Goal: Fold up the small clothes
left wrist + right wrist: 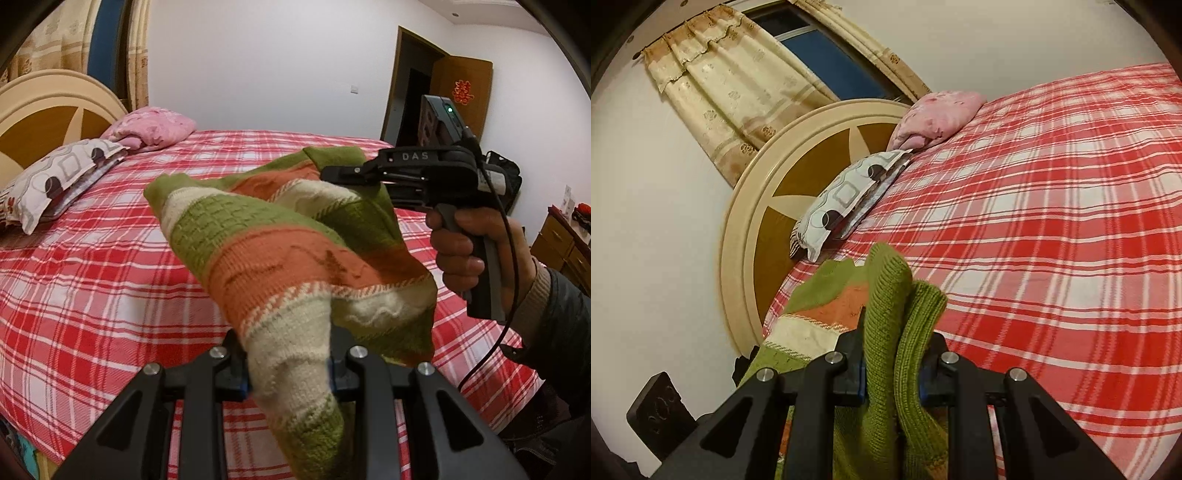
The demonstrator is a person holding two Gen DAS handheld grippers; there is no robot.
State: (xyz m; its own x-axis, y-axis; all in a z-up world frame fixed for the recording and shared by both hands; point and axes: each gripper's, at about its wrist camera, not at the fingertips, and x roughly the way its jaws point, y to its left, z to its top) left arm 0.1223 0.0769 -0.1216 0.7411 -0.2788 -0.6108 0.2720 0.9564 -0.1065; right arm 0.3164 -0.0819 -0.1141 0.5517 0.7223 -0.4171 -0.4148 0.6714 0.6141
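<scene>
A small knitted sweater with green, orange and cream stripes hangs in the air above the bed, stretched between both grippers. My left gripper is shut on its cream and green end. My right gripper shows in the left wrist view at the right, held by a hand, shut on the sweater's far green edge. In the right wrist view the right gripper pinches a bunched green ribbed part of the sweater. The fingertips are hidden by cloth.
A bed with a red and white plaid sheet lies below. Patterned pillows and a pink pillow lie by the round headboard. A door and a wooden dresser stand at the right.
</scene>
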